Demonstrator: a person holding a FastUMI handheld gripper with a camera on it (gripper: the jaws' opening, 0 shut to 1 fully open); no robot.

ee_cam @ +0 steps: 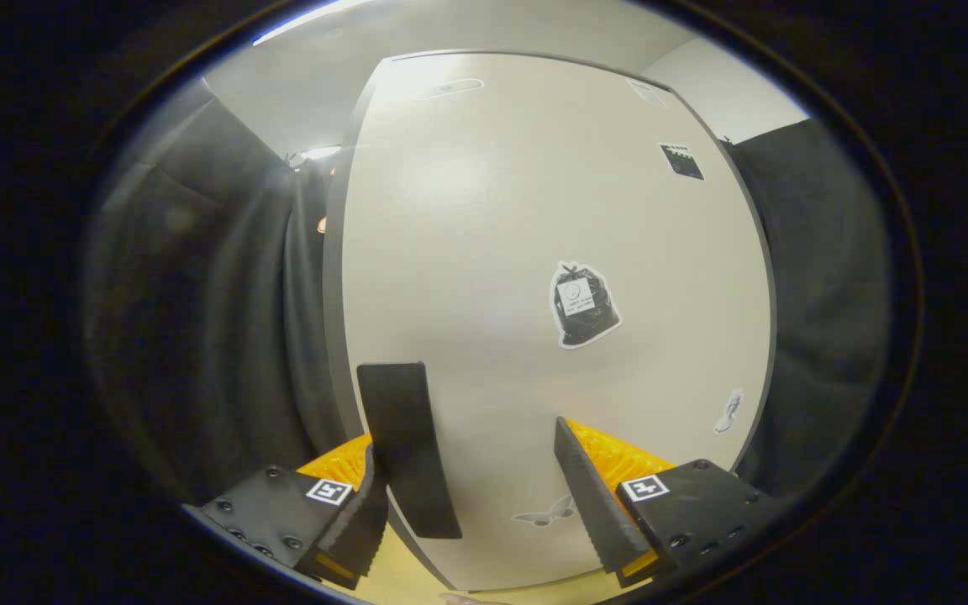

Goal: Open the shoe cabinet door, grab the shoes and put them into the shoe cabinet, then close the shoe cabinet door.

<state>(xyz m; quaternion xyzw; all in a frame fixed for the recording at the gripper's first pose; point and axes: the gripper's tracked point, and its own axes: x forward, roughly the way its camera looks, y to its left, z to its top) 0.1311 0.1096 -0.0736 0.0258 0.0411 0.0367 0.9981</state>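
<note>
The shoe cabinet door (pixel 484 235) is a tall cream panel straight ahead and close up. A flat black handle (pixel 407 445) is fixed low on the door near its left edge. My gripper (pixel 465 437) is open, its fingers spread wide in front of the lower door. The handle lies between them, right beside the left finger (pixel 358 512), and the right finger (pixel 593 496) stands well off to its right. Nothing is held. A dark grey strip runs down the door's left edge (pixel 333 336); I cannot tell whether the door is ajar.
Stickers dot the door: a black bag (pixel 585 304), a small dark square (pixel 681 161) and a butterfly (pixel 547 512). Black cloth hangs on the left (pixel 223 336) and the right (pixel 820 294). Light wooden floor (pixel 400 580) shows below the door.
</note>
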